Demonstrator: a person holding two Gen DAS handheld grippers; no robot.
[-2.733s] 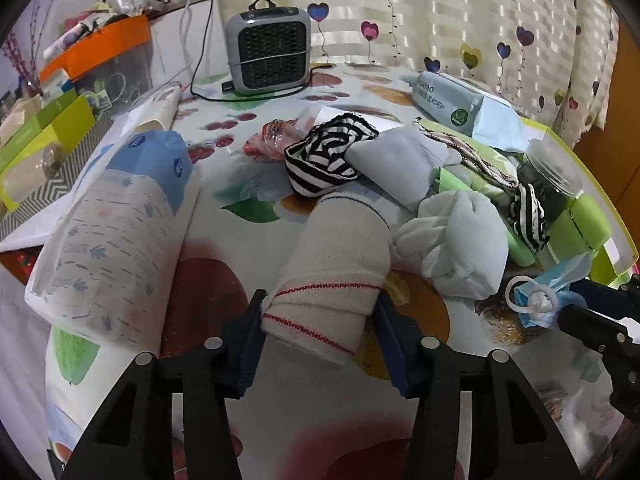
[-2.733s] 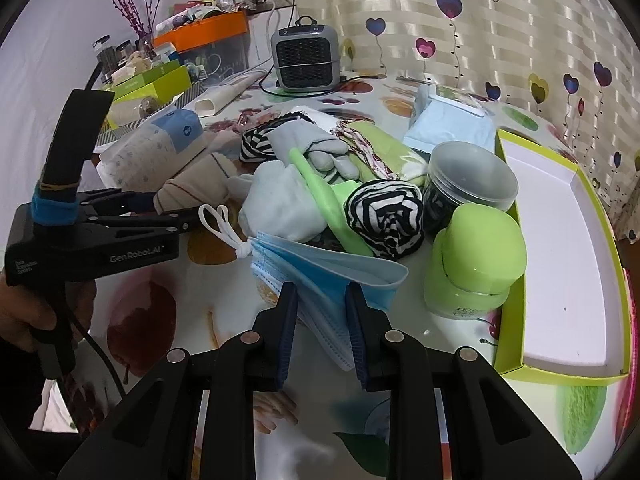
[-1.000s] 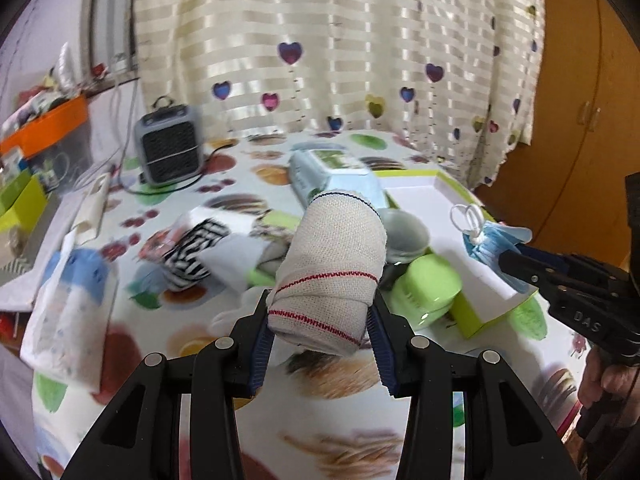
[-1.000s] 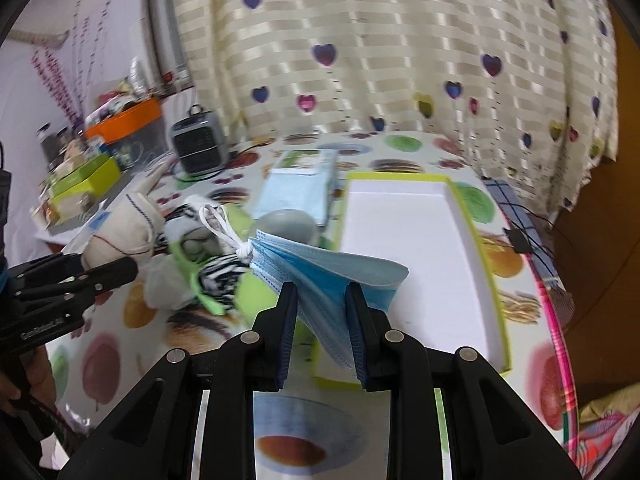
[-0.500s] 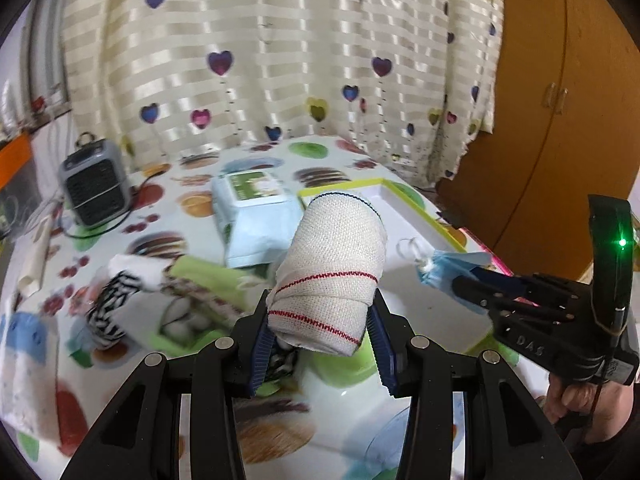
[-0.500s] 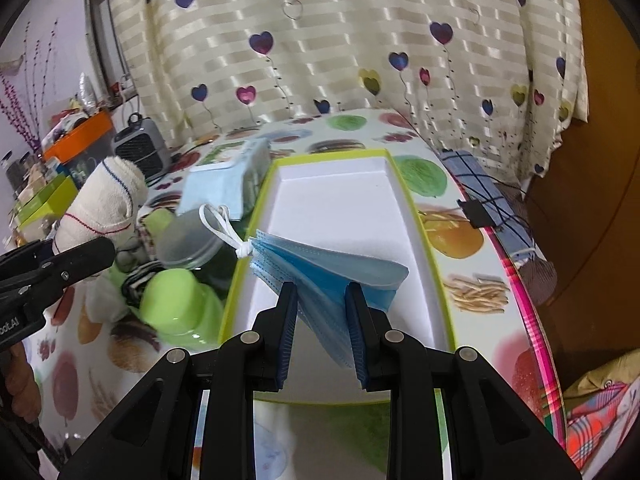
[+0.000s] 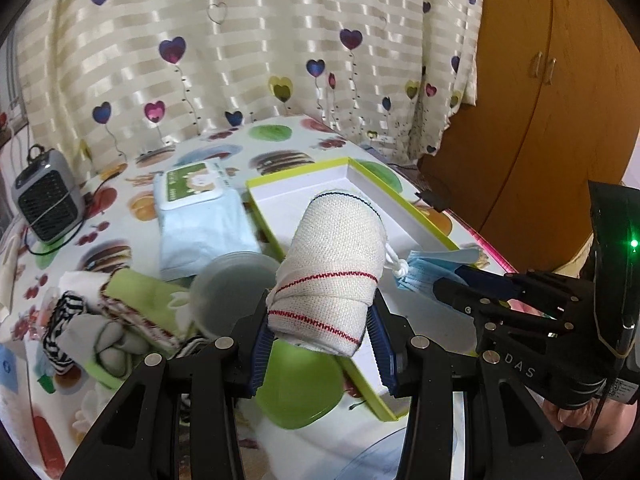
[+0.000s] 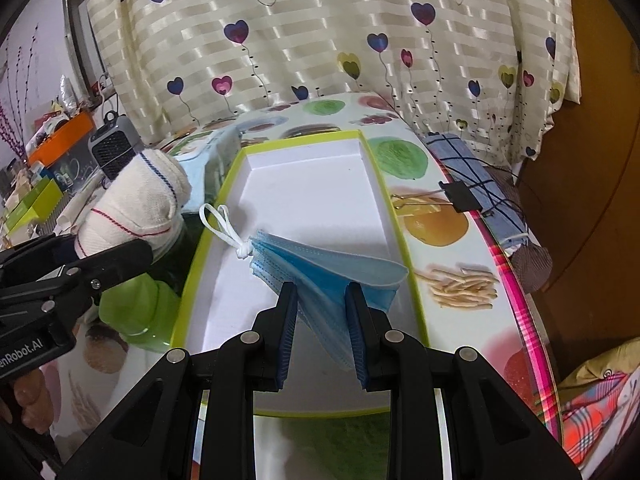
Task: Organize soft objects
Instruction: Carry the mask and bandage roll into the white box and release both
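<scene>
Bandage roll [image 7: 332, 268], cream with red stitch lines, sits clamped between my left gripper's [image 7: 320, 344] blue pads, held above the green-rimmed white tray's [image 8: 384, 184] near-left edge. My right gripper [image 8: 322, 328] pinches a stack of blue face masks [image 8: 320, 268] in narrow jaws, over the tray's near half, ear loops trailing toward 10 o'clock. A wet-wipes pack [image 7: 200, 216] lies at the tray's 9 o'clock.

"DAS" — right tool [image 7: 436, 280]

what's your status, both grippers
Left gripper shut on bandage roll. Right gripper shut on masks, over tray. Nothing in tray.
</scene>
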